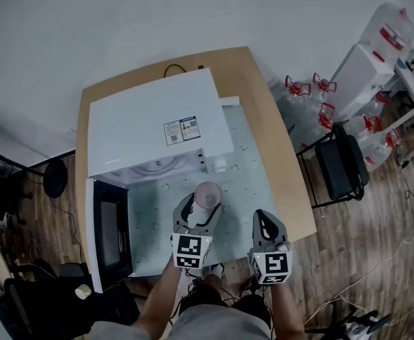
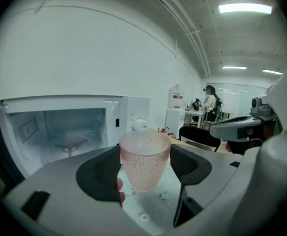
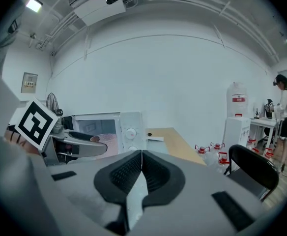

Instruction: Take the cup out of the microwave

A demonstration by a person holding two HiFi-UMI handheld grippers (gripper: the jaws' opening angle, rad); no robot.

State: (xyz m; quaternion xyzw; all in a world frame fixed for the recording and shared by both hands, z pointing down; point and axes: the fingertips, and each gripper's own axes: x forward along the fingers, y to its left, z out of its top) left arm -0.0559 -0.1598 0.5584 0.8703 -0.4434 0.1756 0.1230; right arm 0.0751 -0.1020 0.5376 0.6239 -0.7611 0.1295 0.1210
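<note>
The left hand-held gripper [image 1: 203, 210] is grasping the pink dimpled cup [image 2: 144, 157], its dark pads pressing on either side of the wall below the rim. The cup is standing upright just below centre in the head view, already outside the cavity of the white microwave [image 1: 157, 122] and over the floral cloth [image 1: 246, 168]. Whether its base is touching the cloth I cannot tell. The right hand-held gripper [image 3: 141, 167] is clenched on nothing, idling at the lower right, apart from the cup.

The removal is looking nearly done. What is left is probably setting the cup down. To do that well, the person should be holding the squeeze even so the thin wall is not slipping or tilting. They should also be steering clear of the open door [image 1: 111, 232] at the lower left and lowering the cup straight onto a bare patch of the surface [image 1: 281, 183] before releasing.

Counting: one cup, one microwave with one door, two hand-held grippers and one black chair [image 1: 342, 165] at the right. I am also counting about five red-capped water bottles [image 1: 298, 87] at the upper right, though the farther ones are too small to be sure of.
</note>
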